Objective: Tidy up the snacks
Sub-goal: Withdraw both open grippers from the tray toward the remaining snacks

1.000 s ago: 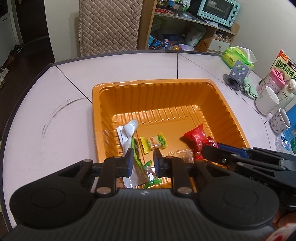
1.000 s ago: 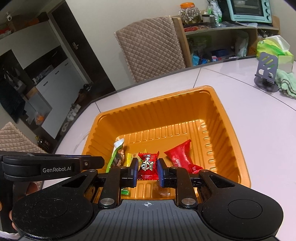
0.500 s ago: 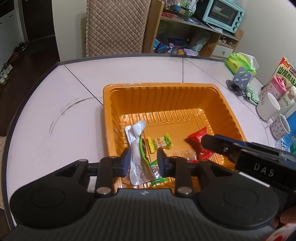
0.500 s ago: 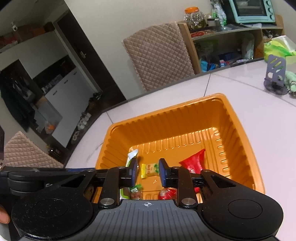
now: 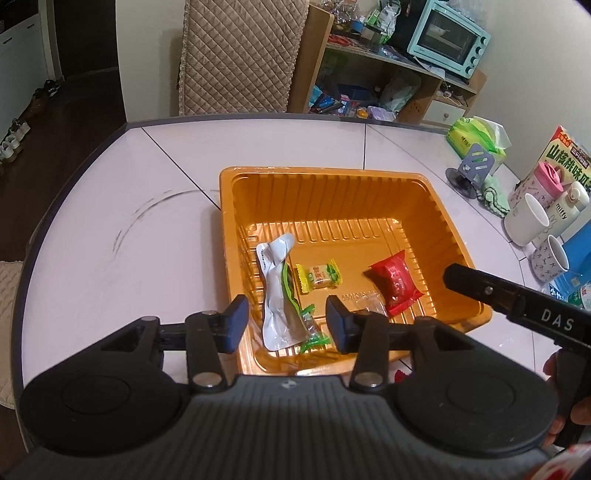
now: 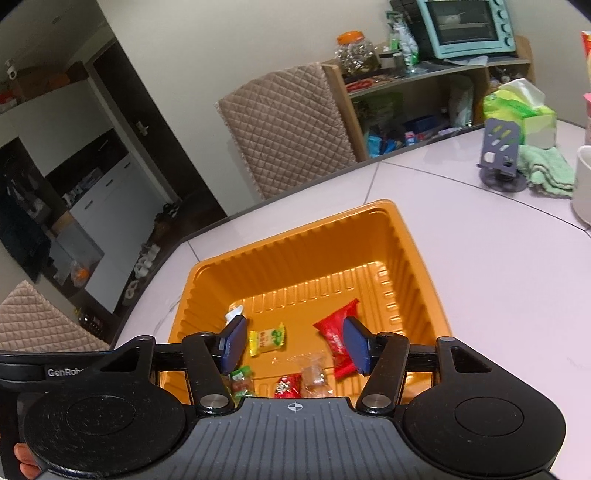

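Observation:
An orange tray (image 5: 332,181) sits on the pale table. In it lie a white-and-green packet (image 5: 277,295), a yellow candy (image 5: 317,275), a red packet (image 5: 393,282) and a clear wrapper (image 5: 365,302). My left gripper (image 5: 286,326) hovers over the tray's near edge. Its jaws are opening, and the white-and-green packet lies loose below them. My right gripper (image 6: 294,345) is above the tray (image 6: 417,258) too, jaws opening with nothing in them. Under it lie a small red candy (image 6: 288,386), the yellow candy (image 6: 266,338) and the red packet (image 6: 334,330).
Mugs (image 5: 524,219), a green tissue pack (image 5: 476,134), a grey phone stand (image 5: 472,168) and a green cloth (image 6: 543,168) stand at the table's right. A quilted chair (image 6: 288,129) and a shelf with a mint toaster oven (image 6: 465,26) are beyond the far edge.
Both grippers went from shut to open. The left let go of the white-and-green packet, the right let go of the small red candy; both now lie in the tray. Both grippers drew back and up.

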Demonstrator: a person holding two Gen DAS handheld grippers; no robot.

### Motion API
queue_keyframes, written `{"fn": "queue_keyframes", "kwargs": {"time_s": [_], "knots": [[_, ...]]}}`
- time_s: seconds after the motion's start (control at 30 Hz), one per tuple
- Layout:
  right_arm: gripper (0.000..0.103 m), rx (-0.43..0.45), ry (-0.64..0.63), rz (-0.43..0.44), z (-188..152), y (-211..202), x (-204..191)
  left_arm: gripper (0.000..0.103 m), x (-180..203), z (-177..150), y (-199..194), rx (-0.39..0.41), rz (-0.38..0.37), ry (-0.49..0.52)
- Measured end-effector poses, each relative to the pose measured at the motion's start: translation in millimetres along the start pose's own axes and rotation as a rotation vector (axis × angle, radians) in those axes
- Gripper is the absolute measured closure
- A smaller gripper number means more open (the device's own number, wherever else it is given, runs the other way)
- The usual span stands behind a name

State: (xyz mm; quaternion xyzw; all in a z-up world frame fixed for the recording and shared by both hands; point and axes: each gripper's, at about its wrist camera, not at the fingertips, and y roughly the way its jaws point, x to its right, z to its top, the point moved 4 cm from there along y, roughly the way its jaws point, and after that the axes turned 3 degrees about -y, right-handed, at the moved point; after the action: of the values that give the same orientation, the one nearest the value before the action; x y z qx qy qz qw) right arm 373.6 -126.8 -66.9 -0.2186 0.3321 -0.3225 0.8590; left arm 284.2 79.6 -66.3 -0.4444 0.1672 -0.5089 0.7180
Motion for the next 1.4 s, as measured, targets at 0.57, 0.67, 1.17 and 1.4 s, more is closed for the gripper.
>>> {"fn": "queue_keyframes", "kwargs": {"time_s": [0.57, 0.67, 1.17, 1.4], "knots": [[0.042, 0.023, 0.022, -0.038, -27, -56, 8, 0.056, -3, -32, -39, 0.006, -0.005, -0.026], [0.042, 0.016, 0.017, -0.044, -35, -64, 8, 0.054, -3, -41, -45, 0.003, -0.003, -0.027], [0.042, -0.041, 0.016, -0.056, -80, -89, 3, 0.053, -13, -97, -62, -0.06, 0.005, -0.061], [0.042, -0.075, -0.003, -0.077, -100, -94, 4, 0.053, -7, -117, -62, -0.086, -0.005, -0.061]]}}
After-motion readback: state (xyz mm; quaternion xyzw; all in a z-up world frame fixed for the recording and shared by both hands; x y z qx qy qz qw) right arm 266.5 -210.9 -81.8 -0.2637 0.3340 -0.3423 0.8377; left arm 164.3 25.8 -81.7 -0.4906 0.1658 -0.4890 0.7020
